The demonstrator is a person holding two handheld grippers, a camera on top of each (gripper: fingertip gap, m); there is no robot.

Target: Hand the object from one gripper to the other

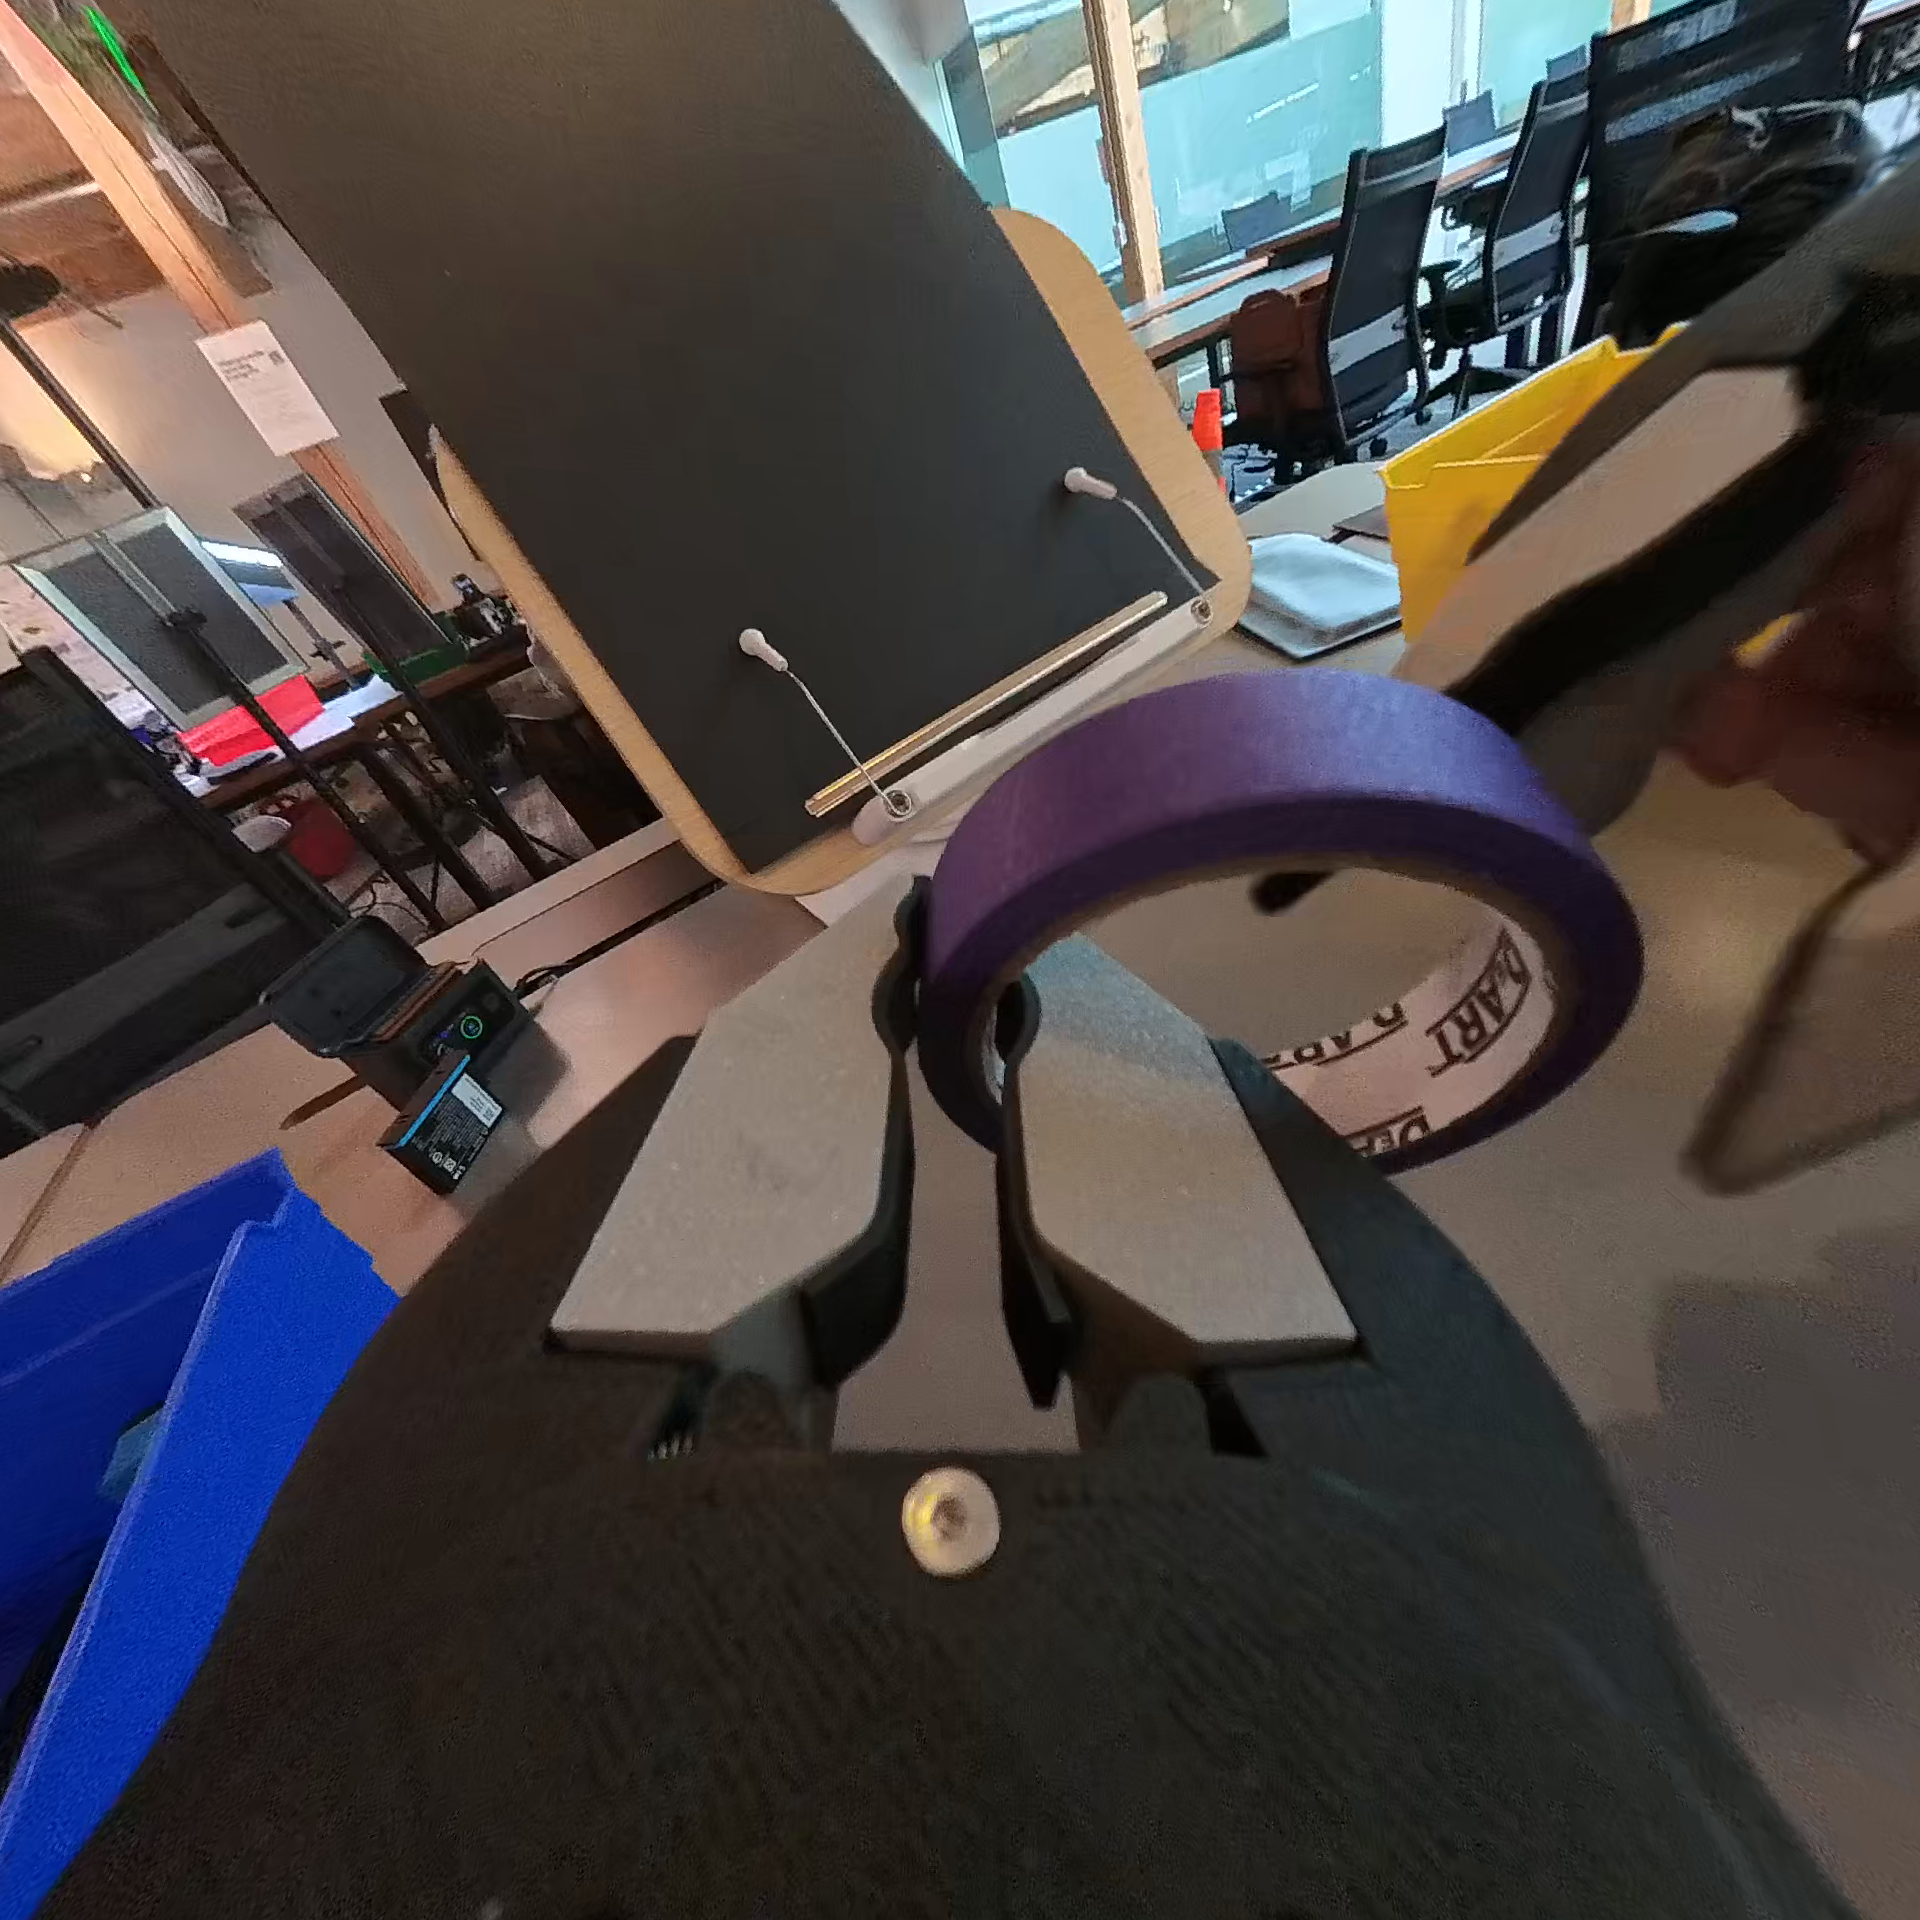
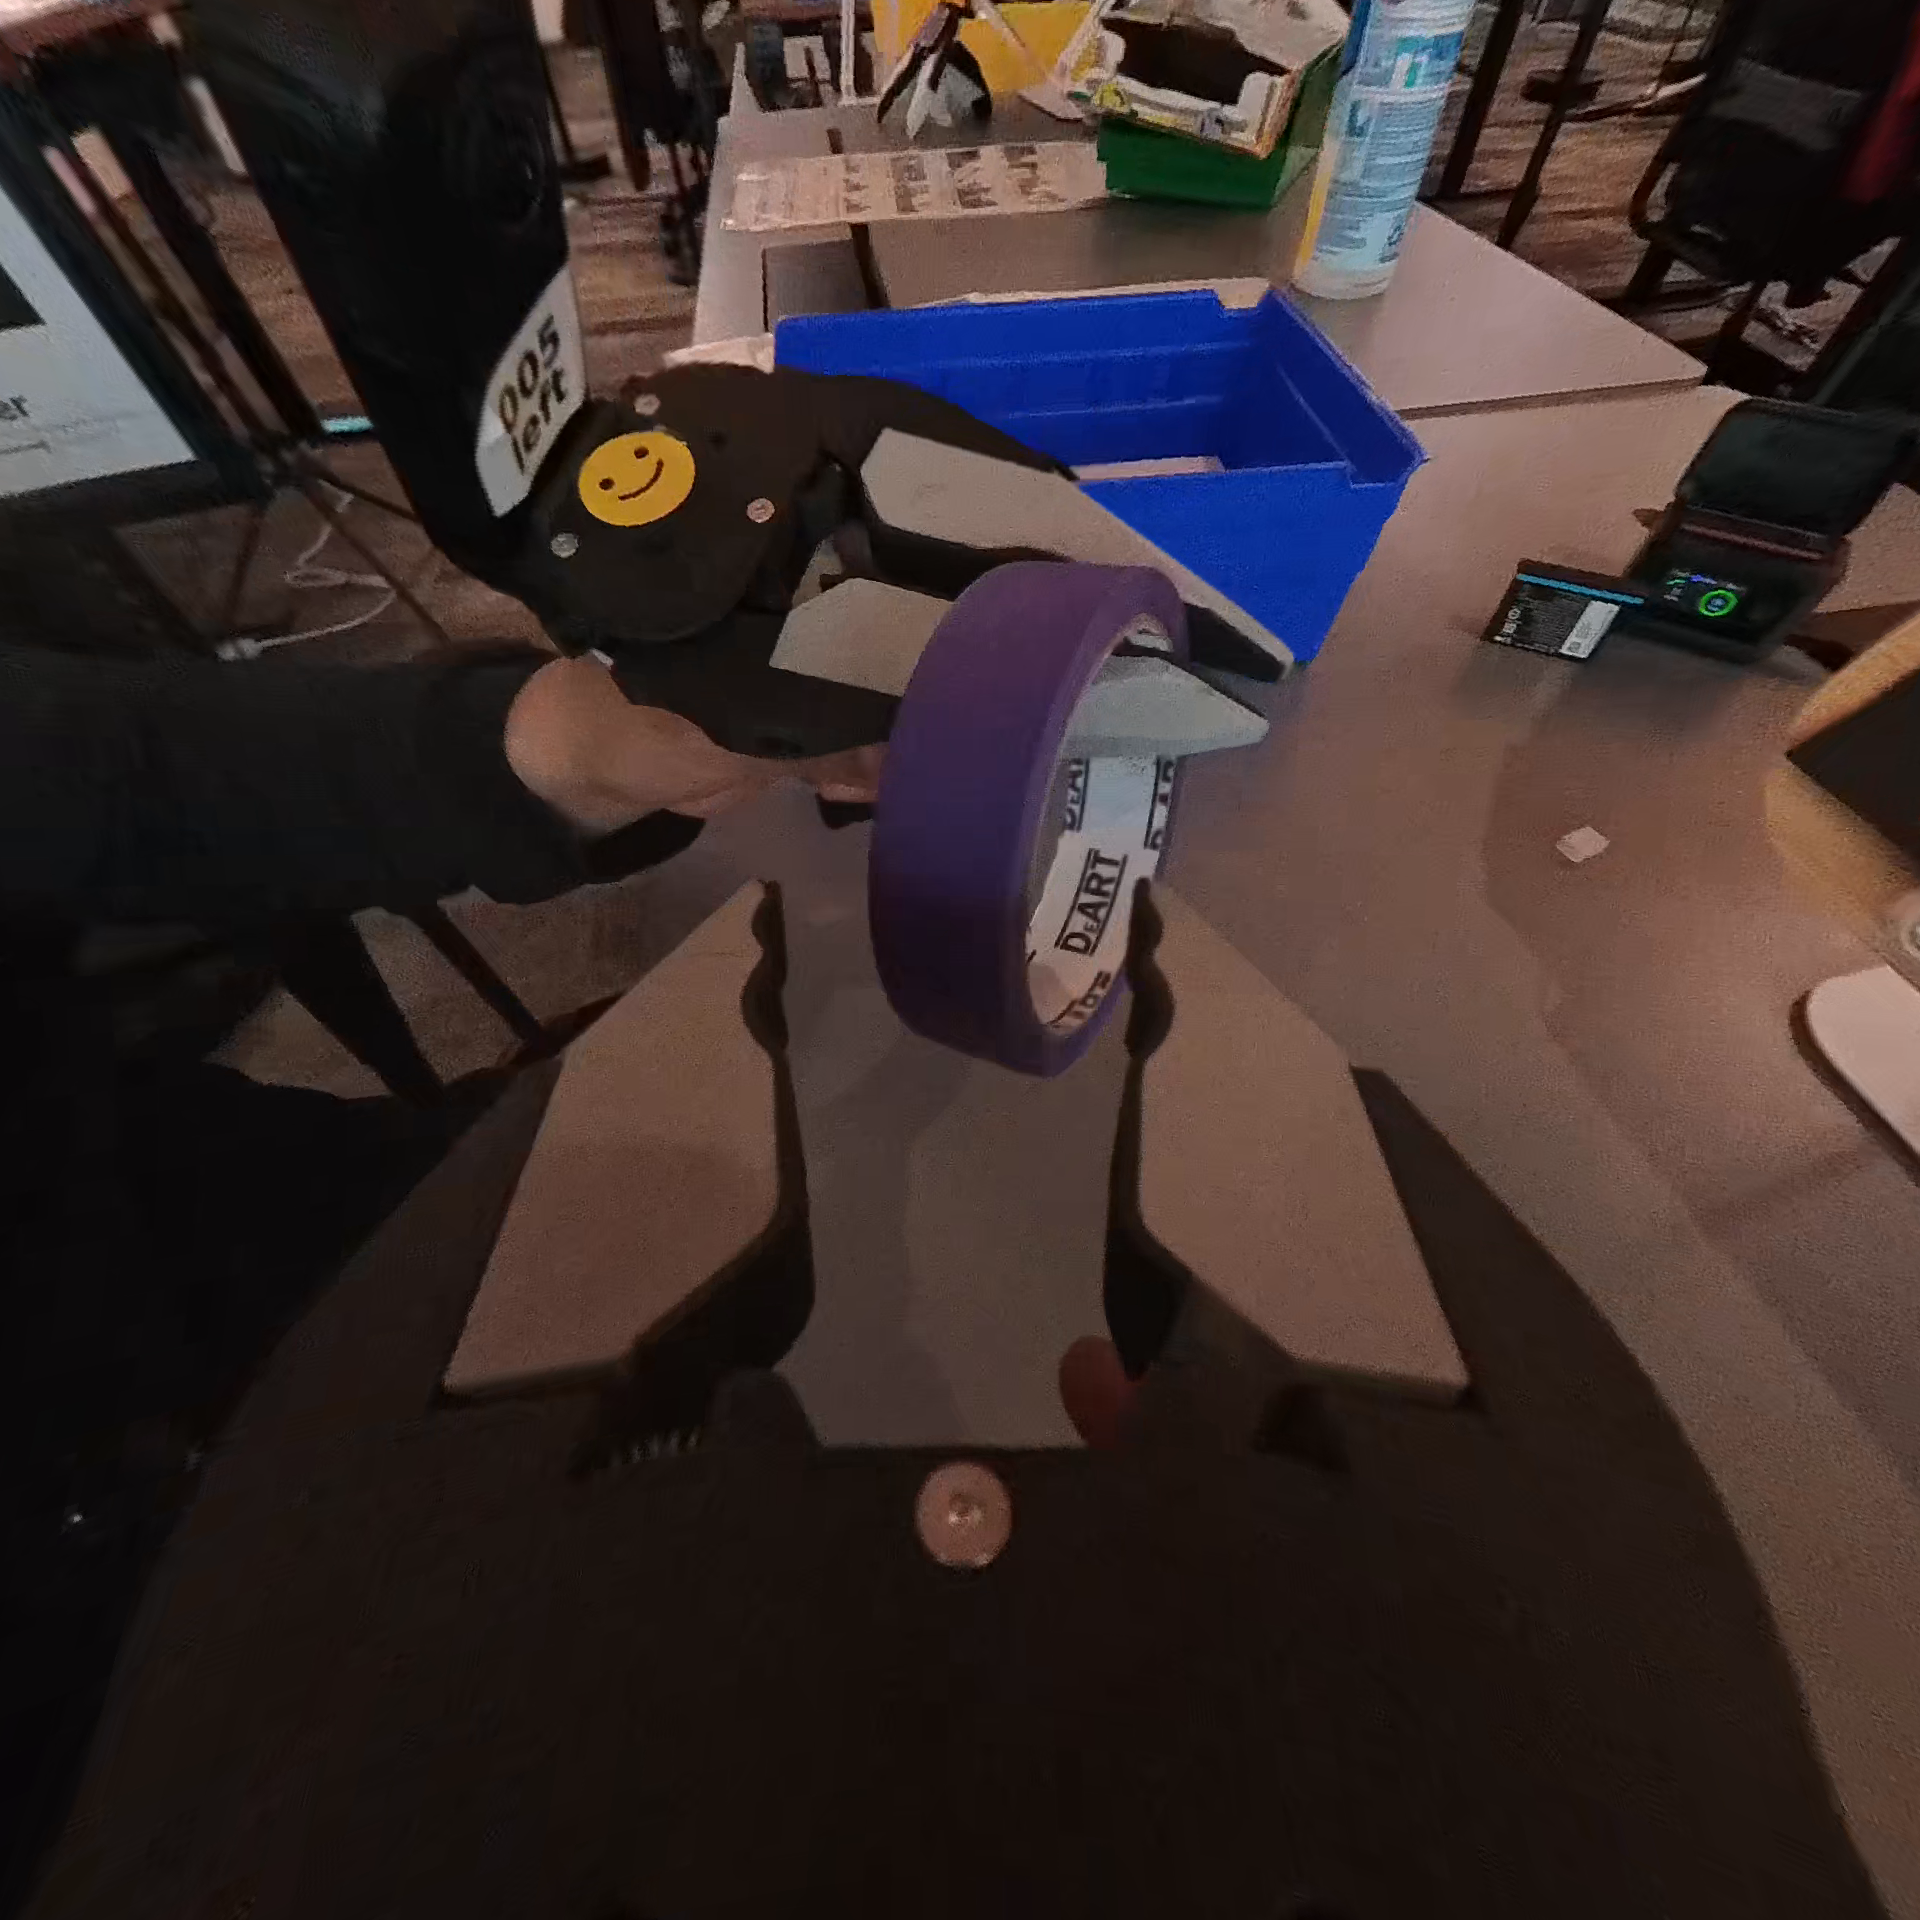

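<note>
Grey tabletop [image 2: 1403, 831] filled most of the right wrist view, with office chairs and glass walls far off at the upper right of the left wrist view.

Nearest us, at the bottom centre of the right wrist view, our right hand-held gripper [image 2: 956, 966] stood spread, its two fingers on either side of the lower part of the purple tape roll [image 2: 977, 821]. The right finger sat close against the roll's open face; we could not tell if it touched. The left finger stood clearly apart from the purple band.

Just beyond, our left hand-held gripper [image 1: 961, 997] was pinching the roll's wall, one finger outside the band and one inside the core, so the roll hung in the air above the tabletop, near the centre of both views.

We judged the handover to be at the take. To do it well, we would centre the right fingers across the roll's width, low and away from the left fingertips, then close squarely on both flat faces before the left lets go. A skewed squeeze could twist the ring out of the thin pinch.

Farther back a blue bin [image 2: 1247, 436] sat at upper centre, with a spray bottle [image 2: 1371, 156] behind it.
</note>
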